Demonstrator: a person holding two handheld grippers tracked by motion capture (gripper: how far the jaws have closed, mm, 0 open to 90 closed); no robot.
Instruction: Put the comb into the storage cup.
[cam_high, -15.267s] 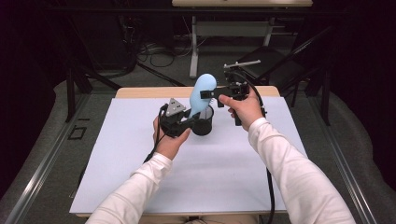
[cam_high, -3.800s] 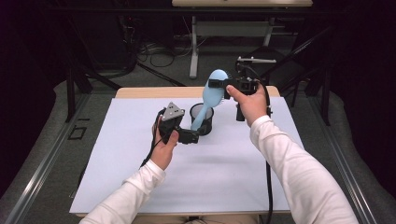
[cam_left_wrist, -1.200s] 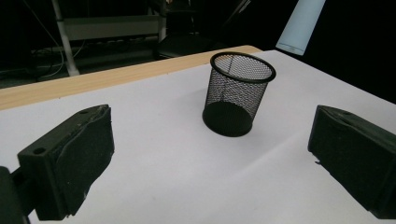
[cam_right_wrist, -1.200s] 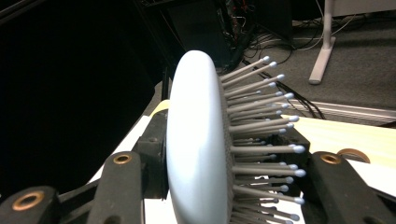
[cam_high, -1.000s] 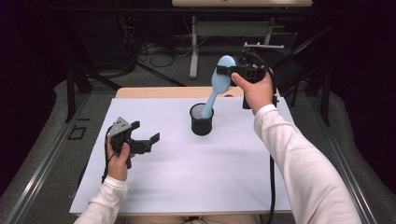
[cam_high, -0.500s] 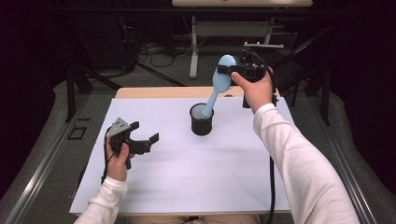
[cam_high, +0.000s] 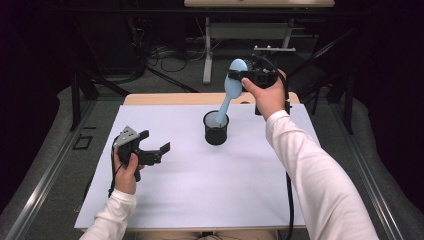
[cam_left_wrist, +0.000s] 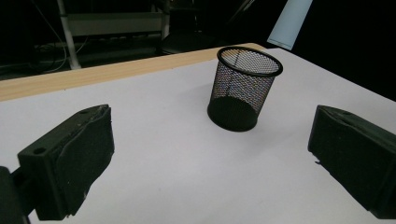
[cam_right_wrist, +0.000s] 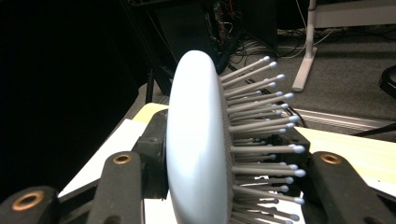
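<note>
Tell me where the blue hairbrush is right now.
In the high view, the hairbrush is above the mesh cup near the table's far edge, head clamped by the right gripper.

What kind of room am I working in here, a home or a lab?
Most likely a lab or recording workspace, not a home: a white-topped table in a dark room, loose cables on the grey floor behind it, and bare metal stand legs beyond the table.
</note>
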